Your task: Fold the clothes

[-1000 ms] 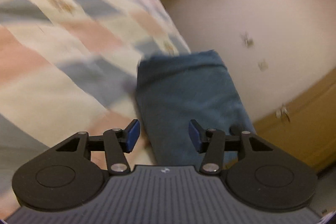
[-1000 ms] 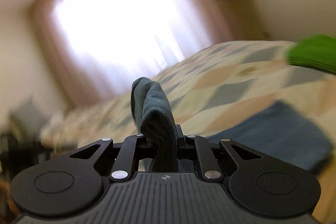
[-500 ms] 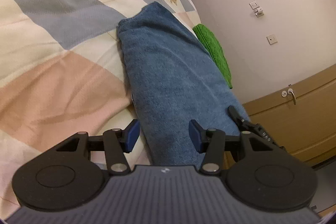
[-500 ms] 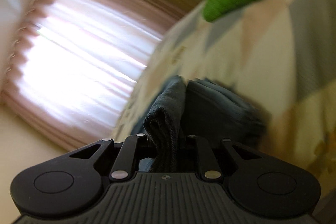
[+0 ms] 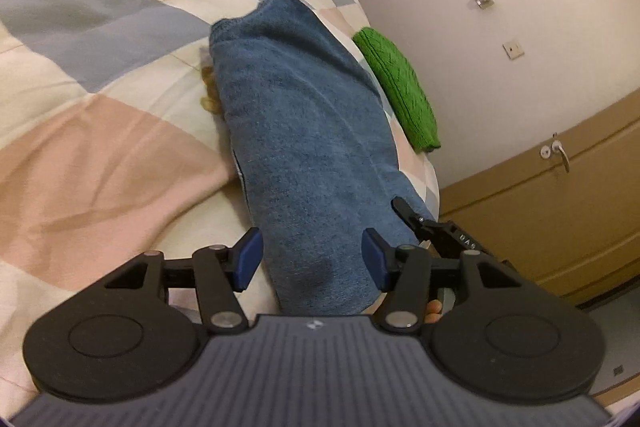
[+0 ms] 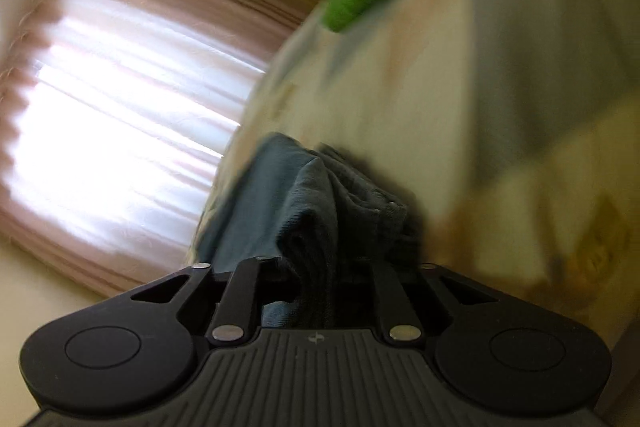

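The blue garment [image 5: 304, 147] lies on the bed [image 5: 100, 131] near its edge, already doubled into a long, narrow strip of thick, nubbly fabric; I'd say it is partway folded, with at least a crosswise fold left. The right gripper [image 6: 316, 267] is clamped on a bunched end of it, while the left gripper [image 5: 310, 259] hovers over the near end, jaws apart and empty. Just beyond sits a folded green knit [image 5: 400, 87] on the soft patchwork quilt.
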`<state>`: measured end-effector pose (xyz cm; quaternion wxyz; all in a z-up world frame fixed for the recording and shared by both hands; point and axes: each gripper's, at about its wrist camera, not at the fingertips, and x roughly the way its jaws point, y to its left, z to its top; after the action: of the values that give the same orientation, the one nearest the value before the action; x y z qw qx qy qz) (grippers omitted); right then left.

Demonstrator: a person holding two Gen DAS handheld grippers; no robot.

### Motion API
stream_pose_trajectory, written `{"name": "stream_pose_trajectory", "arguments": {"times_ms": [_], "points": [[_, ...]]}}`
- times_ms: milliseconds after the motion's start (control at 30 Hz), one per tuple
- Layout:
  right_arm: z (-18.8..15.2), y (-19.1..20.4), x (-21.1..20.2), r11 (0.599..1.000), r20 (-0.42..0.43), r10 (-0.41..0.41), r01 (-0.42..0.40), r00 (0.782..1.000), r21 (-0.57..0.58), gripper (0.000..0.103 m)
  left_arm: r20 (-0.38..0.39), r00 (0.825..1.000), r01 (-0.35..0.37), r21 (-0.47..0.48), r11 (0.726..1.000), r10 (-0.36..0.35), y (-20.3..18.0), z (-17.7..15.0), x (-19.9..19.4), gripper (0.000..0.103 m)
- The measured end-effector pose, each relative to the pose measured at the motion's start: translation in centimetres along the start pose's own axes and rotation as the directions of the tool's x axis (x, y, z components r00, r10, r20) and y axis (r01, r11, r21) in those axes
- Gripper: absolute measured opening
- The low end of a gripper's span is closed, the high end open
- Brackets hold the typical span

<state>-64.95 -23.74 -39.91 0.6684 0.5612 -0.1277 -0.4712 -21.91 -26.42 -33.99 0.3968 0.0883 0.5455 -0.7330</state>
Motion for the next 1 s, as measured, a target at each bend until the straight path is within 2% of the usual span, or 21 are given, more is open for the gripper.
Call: {"name": "stream_pose_trajectory", "arguments": {"times_ms": [67, 133, 233, 267, 300, 333, 400, 467, 533, 600, 633, 700, 733, 800, 867, 933, 967, 1000], "points": [[0.1, -0.6, -0.3, 0.998, -0.001, 0.024, -0.024, 1.000, 0.056, 0.014, -0.003, 1.000, 0.008, 0.020, 1.000, -0.008, -0.4, 0.0, 0.0, 0.048], [0.3, 0.2, -1.0, 0.999, 0.008, 0.009, -0.009, 1.000, 0.052, 0.024, 0.002, 1.000, 0.002, 0.058, 0.998, -0.002, -1.0, 0.1, 0.3, 0.048], [0.7, 3.4, -2.5, 0.989, 0.108, -0.107, 0.117, 0.988, -0.095, 0.040, 0.003, 1.000, -0.023, 0.136, 0.990, 0.023, -2.1, 0.2, 1.3, 0.048], [0.8, 4.4, -2.7, 0.973, 0.147, -0.152, 0.174, 0.977, -0.151, 0.054, -0.004, 0.999, -0.039, 0.147, 0.988, 0.040, -2.3, 0.1, 1.9, 0.048], [0.6, 5.5, -3.0, 0.952, 0.190, -0.187, 0.225, 0.964, -0.206, 0.056, -0.004, 0.999, -0.044, 0.150, 0.988, 0.045, -2.3, 0.0, 2.5, 0.048], [0.4, 6.6, -3.4, 0.926, 0.235, -0.217, 0.277, 0.947, -0.259, 0.056, -0.003, 0.999, -0.049, 0.152, 0.987, 0.050, -2.2, -0.1, 3.0, 0.048], [-0.6, 8.4, -4.1, 0.881, 0.304, -0.223, 0.325, 0.926, -0.344, 0.056, 0.005, 0.998, -0.058, 0.158, 0.986, 0.058, -2.3, -0.3, 3.5, 0.049], [-2.1, 9.7, -4.4, 0.834, 0.324, -0.215, 0.346, 0.921, -0.430, 0.056, 0.008, 0.998, -0.069, 0.164, 0.984, 0.069, -2.4, -0.5, 3.9, 0.049], [-3.4, 11.1, -2.7, 0.777, 0.309, -0.179, 0.327, 0.934, -0.538, 0.054, 0.009, 0.996, -0.085, 0.183, 0.979, 0.085, -2.8, -0.6, 4.3, 0.052], [-5.0, 11.4, -0.8, 0.688, 0.266, -0.185, 0.318, 0.946, -0.653, 0.039, 0.010, 0.994, -0.108, 0.228, 0.968, 0.109, -3.6, -0.7, 4.7, 0.055], [-5.6, 11.3, 0.3, 0.640, 0.255, -0.207, 0.328, 0.945, -0.695, 0.037, 0.011, 0.992, -0.121, 0.256, 0.959, 0.122, -4.0, -0.8, 4.9, 0.055], [-6.6, 9.7, 1.9, 0.556, 0.248, -0.304, 0.383, 0.920, -0.738, 0.020, 0.015, 0.991, -0.132, 0.301, 0.945, 0.134, -4.8, -0.9, 4.9, 0.054], [-6.1, 8.8, 3.3, 0.548, 0.237, -0.330, 0.390, 0.913, -0.740, 0.018, 0.035, 0.992, -0.130, 0.301, 0.945, 0.125, -4.8, -0.7, 4.3, 0.053], [-5.1, 8.4, 3.6, 0.583, 0.208, -0.334, 0.375, 0.919, -0.721, 0.015, 0.077, 0.991, -0.126, 0.301, 0.945, 0.108, -4.7, -0.3, 3.2, 0.049], [-4.3, 9.1, 3.0, 0.602, 0.164, -0.346, 0.353, 0.924, -0.717, 0.015, 0.082, 0.991, -0.128, 0.307, 0.943, 0.108, -4.4, 1.0, 3.5, 0.048], [-3.3, 10.3, 2.8, 0.619, 0.124, -0.346, 0.326, 0.930, -0.715, 0.017, 0.086, 0.990, -0.130, 0.314, 0.941, 0.108, -4.1, 2.4, 4.0, 0.048], [-2.5, 11.1, 3.0, 0.621, 0.111, -0.326, 0.301, 0.939, -0.724, 0.022, 0.088, 0.990, -0.130, 0.317, 0.939, 0.108, -3.9, 3.0, 4.2, 0.048], [-1.8, 11.8, 3.3, 0.621, 0.098, -0.304, 0.276, 0.948, -0.733, 0.022, 0.089, 0.990, -0.131, 0.320, 0.938, 0.108, -3.8, 3.7, 4.4, 0.048]]}}
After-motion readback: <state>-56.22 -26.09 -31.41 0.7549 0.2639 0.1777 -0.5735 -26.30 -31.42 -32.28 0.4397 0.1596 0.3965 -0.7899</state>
